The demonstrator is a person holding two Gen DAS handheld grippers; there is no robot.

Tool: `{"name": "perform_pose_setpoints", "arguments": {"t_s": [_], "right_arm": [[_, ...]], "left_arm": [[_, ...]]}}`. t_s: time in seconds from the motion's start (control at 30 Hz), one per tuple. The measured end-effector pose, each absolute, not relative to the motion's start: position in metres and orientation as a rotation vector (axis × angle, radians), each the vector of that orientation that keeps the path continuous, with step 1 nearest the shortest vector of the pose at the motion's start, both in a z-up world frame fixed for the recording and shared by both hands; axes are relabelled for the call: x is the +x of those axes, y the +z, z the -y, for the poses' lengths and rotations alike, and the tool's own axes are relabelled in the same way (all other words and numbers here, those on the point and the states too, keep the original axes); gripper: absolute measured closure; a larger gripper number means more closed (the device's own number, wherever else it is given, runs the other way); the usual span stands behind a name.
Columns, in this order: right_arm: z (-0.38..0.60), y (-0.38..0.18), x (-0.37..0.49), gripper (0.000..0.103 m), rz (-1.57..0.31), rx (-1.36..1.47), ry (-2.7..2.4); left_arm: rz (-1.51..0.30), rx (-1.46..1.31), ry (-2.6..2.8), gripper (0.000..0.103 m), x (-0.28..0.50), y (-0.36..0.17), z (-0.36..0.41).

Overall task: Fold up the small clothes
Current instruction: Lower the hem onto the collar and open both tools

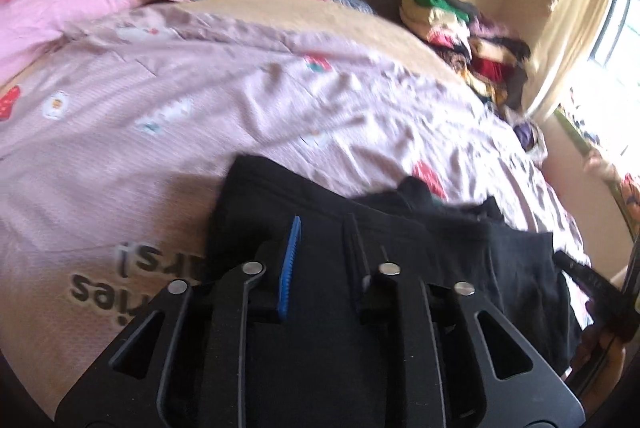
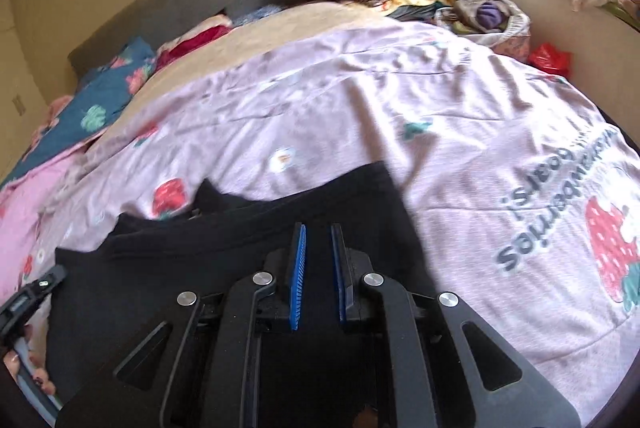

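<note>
Two tongs work one black garment, each near an outer side of it.

Left wrist view: the left gripper (image 1: 322, 228) hangs over the black garment (image 1: 440, 240), which lies flat on the pink bed cover (image 1: 200, 100) near its front edge. Its jaws are spread a little, and dark cloth shows in the gap, but the pads do not seem to press on it. Standing at the garment's left side suits a hold on one edge, so that both sides can be carried over together into a fold. A pile of folded clothes (image 1: 460, 28) sits well apart by the far wall, probably the finished stack. Upside-down print on the cover ends in "ies"; the rest is hidden or blurred.

Right wrist view: the right gripper (image 2: 318, 228) is over the garment's right part, close to its edge. Its blue pads are drawn nearly together with only a slim dark slit between them; I cannot tell whether a fold of cloth is caught there. The garment lies spread on the cover, its upper edge uneven. Beside a strawberry print (image 2: 608, 248), inverted lettering seems to read "…berries" and "goals!", though blur makes that uncertain.
</note>
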State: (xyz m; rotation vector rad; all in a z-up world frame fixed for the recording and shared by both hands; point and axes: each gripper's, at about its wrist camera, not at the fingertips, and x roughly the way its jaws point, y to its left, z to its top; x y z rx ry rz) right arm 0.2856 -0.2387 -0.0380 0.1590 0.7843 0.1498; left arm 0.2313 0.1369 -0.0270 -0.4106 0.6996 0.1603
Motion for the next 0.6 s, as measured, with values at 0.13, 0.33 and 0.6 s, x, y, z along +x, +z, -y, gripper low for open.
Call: {"name": "perform_pose_setpoints", "arguments": {"t_s": [0.13, 0.33, 0.6], "right_arm": [[0.26, -0.049, 0.293, 0.075, -0.811, 0.157, 0.095], [0.266, -0.055, 0.298, 0.064, -0.825, 0.187, 0.134], [0.254, -0.057, 0.299, 0.091, -0.821, 0.159, 0.187]], "left_arm": [[-0.673, -0.389, 0.243, 0.064, 0.218, -0.022, -0.151], [-0.736, -0.357, 0.281, 0.049, 0.218, -0.041, -0.162], [-0.72, -0.336, 0.222, 0.093, 0.224, -0.051, -0.154]]}}
